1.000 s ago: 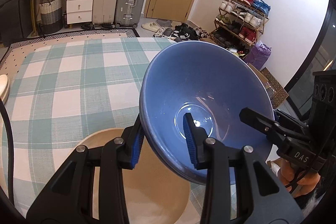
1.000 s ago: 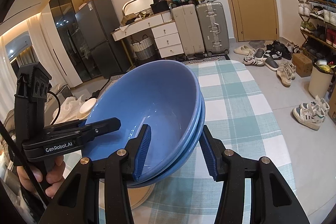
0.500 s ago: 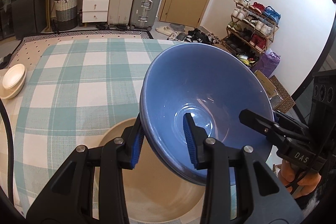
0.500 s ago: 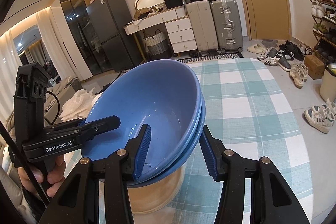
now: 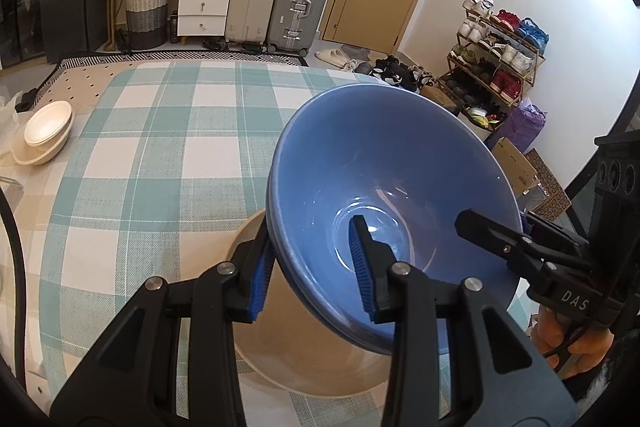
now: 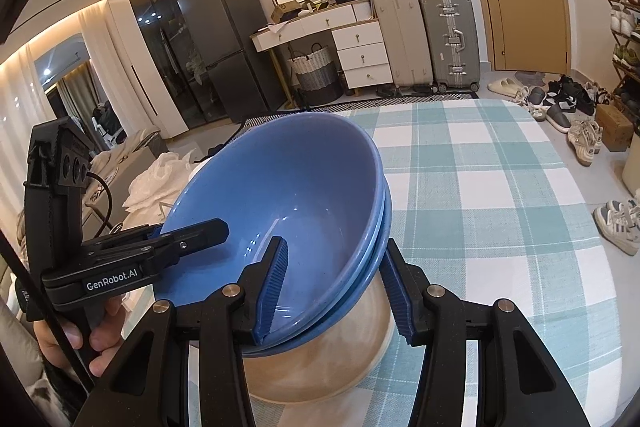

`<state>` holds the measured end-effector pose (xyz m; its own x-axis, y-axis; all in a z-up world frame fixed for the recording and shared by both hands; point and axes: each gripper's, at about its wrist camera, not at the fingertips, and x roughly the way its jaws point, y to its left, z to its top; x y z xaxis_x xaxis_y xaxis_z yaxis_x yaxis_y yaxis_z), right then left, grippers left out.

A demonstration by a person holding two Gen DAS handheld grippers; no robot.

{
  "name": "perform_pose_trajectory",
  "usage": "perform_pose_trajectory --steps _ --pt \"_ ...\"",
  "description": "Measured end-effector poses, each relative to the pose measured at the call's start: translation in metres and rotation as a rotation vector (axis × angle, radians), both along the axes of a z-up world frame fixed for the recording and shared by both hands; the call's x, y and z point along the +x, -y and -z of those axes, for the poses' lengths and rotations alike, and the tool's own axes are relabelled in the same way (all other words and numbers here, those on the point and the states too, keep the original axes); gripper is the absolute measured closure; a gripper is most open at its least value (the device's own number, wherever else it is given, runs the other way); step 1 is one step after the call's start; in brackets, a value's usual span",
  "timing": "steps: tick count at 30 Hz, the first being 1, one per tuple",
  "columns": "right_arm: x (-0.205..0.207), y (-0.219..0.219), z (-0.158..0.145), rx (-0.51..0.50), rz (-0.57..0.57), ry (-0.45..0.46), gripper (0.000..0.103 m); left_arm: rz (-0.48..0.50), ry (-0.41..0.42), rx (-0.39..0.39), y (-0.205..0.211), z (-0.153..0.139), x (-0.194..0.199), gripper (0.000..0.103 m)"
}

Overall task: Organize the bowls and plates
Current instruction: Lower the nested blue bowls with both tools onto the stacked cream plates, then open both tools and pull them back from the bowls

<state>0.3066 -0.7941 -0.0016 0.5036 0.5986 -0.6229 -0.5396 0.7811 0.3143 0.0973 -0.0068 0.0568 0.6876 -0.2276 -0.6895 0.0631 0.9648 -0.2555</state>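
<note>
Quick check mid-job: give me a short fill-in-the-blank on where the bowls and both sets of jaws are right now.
1. Both grippers clamp the rim of the stacked ____ bowls.
2. Directly beneath that stack is a large ____ bowl.
3. The tablecloth has a green and white ____ pattern.
4. The small cream bowls near the table edge are ____ one inside another.

Missing words: blue; beige; checked; nested

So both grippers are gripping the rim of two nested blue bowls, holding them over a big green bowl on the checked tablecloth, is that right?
Nearly. The big bowl underneath is cream, not green, as the right wrist view shows plainly. The rest holds: the left gripper and the right gripper each clamp the rim of the nested blue bowls over the checked tablecloth.
</note>
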Motion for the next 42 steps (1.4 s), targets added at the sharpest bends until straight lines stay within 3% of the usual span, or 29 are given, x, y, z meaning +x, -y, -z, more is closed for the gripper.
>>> perform_pose_trajectory --steps 30,42 --pt "0.026 -0.024 0.043 -0.007 -0.055 -0.084 0.054 -0.062 -0.074 0.077 -0.012 0.036 0.02 0.07" --pt "0.035 -0.026 0.048 -0.015 -0.064 -0.084 0.054 -0.061 -0.061 0.118 -0.008 0.041 0.034 0.07"
